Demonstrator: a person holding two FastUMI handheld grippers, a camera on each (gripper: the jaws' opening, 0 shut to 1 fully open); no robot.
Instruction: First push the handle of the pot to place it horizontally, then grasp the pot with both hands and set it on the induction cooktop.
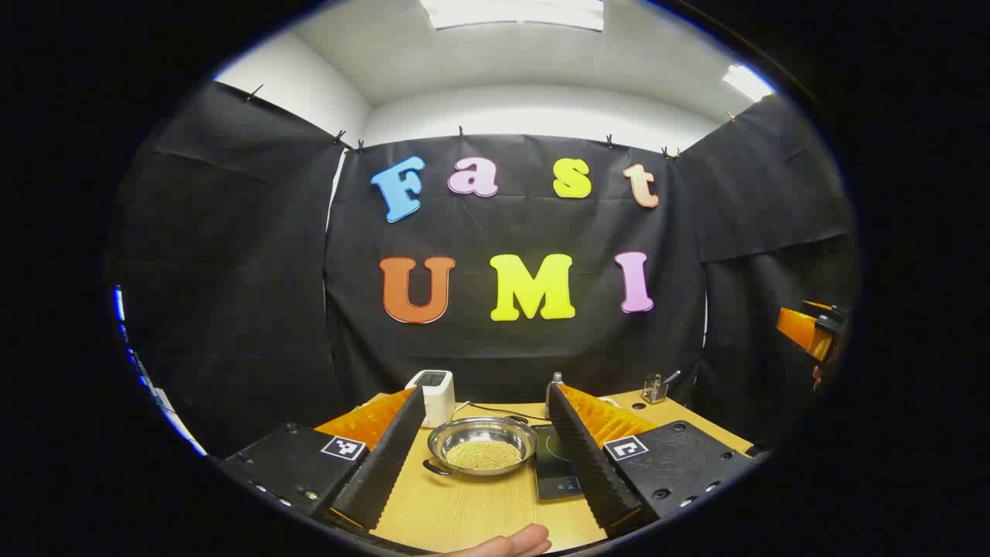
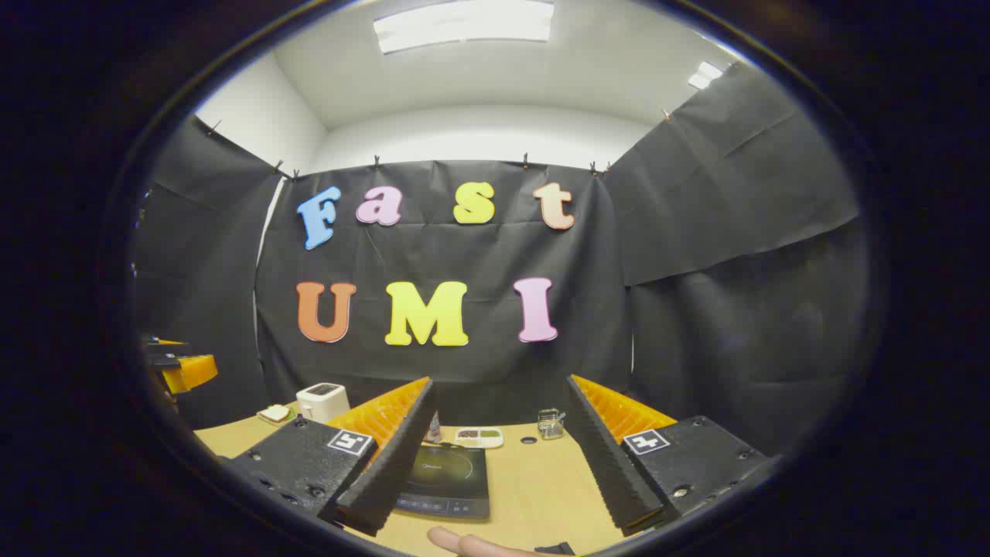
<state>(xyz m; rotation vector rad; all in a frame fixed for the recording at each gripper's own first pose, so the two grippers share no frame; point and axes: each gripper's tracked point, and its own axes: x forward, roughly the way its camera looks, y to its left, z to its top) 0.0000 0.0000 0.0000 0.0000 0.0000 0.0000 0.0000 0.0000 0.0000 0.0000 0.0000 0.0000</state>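
In the left gripper view a steel pot (image 1: 483, 447) holding yellowish grains sits on the wooden table (image 1: 464, 514). Its dark handle (image 1: 435, 467) points toward the near left. The black induction cooktop (image 1: 558, 466) lies right beside the pot, on its right. My left gripper (image 1: 487, 394) hovers open above the near table, and the pot shows between its fingers, farther off. In the right gripper view the cooktop (image 2: 448, 480) lies partly behind one finger. My right gripper (image 2: 501, 383) is open with nothing in it, held above the table (image 2: 534, 487).
A white toaster (image 1: 435, 394), a bottle (image 1: 554, 383) and a glass jar with a spoon (image 1: 656, 387) stand at the back. The right gripper view has the toaster (image 2: 323, 401), a small plate (image 2: 274, 414), a divided tray (image 2: 479, 438) and the jar (image 2: 551, 424). Black cloth walls the table.
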